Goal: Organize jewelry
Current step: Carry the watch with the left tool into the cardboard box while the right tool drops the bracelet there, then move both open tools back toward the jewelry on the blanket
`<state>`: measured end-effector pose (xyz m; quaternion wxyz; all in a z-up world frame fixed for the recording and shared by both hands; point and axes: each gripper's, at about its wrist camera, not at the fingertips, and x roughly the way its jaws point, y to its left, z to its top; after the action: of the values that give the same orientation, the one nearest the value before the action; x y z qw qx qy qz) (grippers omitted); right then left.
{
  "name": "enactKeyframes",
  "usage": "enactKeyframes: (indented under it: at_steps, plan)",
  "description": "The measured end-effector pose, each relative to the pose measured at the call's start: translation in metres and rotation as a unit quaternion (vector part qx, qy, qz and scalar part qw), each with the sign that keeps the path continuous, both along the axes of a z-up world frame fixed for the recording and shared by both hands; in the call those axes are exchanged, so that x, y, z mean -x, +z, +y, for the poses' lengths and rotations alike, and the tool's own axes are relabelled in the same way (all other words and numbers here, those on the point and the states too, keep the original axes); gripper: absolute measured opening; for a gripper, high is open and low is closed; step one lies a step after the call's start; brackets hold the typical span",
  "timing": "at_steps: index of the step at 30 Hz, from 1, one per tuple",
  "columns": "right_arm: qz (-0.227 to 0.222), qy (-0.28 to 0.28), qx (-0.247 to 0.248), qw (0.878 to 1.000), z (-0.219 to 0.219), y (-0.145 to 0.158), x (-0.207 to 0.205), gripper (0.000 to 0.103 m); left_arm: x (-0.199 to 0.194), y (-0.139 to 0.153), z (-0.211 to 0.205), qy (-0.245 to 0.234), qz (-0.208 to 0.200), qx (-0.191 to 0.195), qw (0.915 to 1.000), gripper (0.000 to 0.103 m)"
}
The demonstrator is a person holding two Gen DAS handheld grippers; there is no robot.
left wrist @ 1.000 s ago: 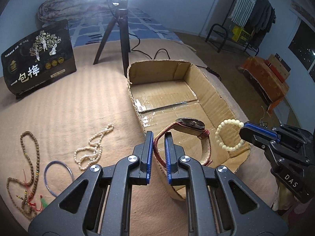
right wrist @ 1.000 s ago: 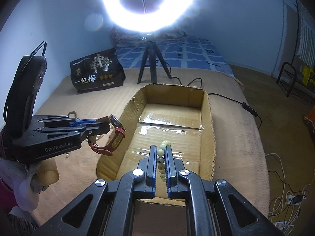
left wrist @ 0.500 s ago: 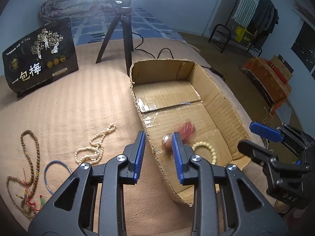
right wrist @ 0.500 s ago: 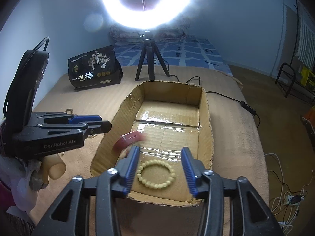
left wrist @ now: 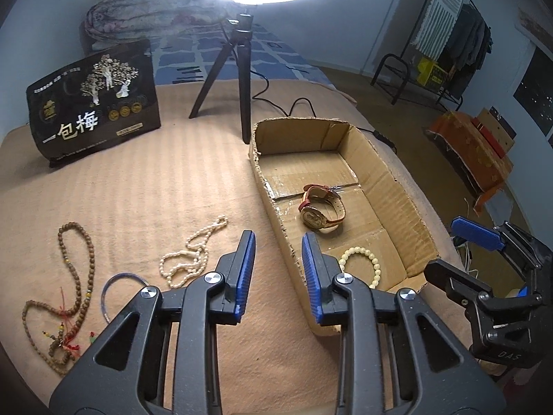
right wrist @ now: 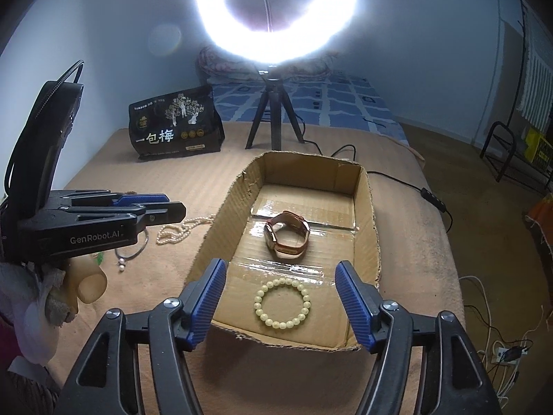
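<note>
Your left gripper (left wrist: 278, 269) stands partly open with nothing between its blue pads; it hangs over the near left wall of the cardboard box (left wrist: 390, 186). Your right gripper (right wrist: 281, 302) has its jaws opening, already wide apart, and it holds nothing: the pale bead bracelet (right wrist: 281, 302) that shows between its fingers lies flat on the box floor, clear of both pads.

Inside the box, the bracelet sits at the near end. Farther in, near the middle of the floor by a strip of shiny tape, the watch with the red strap (left wrist: 322, 209) rests on its side with its band curled in a loop; it is apart from the bracelet.

Outside the box, to your left on the tan ribbed cover (left wrist: 155, 186), you have three pieces still lying loose: the white pearl necklace (left wrist: 193, 252) nearest the box wall, the thin blue bangle (left wrist: 122, 292) just beyond it, and the long brown bead string (left wrist: 69, 287) with red tassels farthest out.

Beyond these stands a black printed bag (left wrist: 95, 100), upright at the far left. The black tripod (left wrist: 238, 79) of the ring light (right wrist: 276, 10) stands just behind the box's far wall, its cable trailing off to the right.
</note>
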<state>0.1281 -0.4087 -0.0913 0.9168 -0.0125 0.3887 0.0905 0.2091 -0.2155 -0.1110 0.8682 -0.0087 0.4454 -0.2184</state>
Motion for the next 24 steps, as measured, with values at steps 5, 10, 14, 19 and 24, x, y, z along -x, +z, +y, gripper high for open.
enactKeyframes:
  at_steps: [5, 10, 14, 19, 24]
  plan:
    - [-0.006, 0.003, 0.004, 1.000, 0.010, 0.007, 0.007, 0.074, 0.007, 0.009, 0.015, 0.009, -0.005, 0.016, 0.9998, 0.027]
    - [-0.013, 0.009, 0.002, 1.000, 0.021, 0.016, 0.014, 0.080, 0.019, 0.018, 0.036, 0.013, -0.024, 0.017, 0.9995, 0.027]
    - [-0.015, 0.018, -0.001, 1.000, 0.033, 0.020, 0.019, 0.083, 0.029, 0.022, 0.059, 0.019, -0.030, 0.008, 0.9993, 0.027]
    - [-0.016, 0.036, -0.005, 0.999, 0.050, 0.022, 0.024, 0.085, 0.044, 0.025, 0.101, 0.042, -0.039, 0.001, 0.9984, 0.058]
    - [-0.009, 0.059, -0.013, 0.998, 0.073, 0.019, 0.024, 0.085, 0.057, 0.019, 0.149, 0.065, -0.037, -0.018, 0.9970, 0.059]
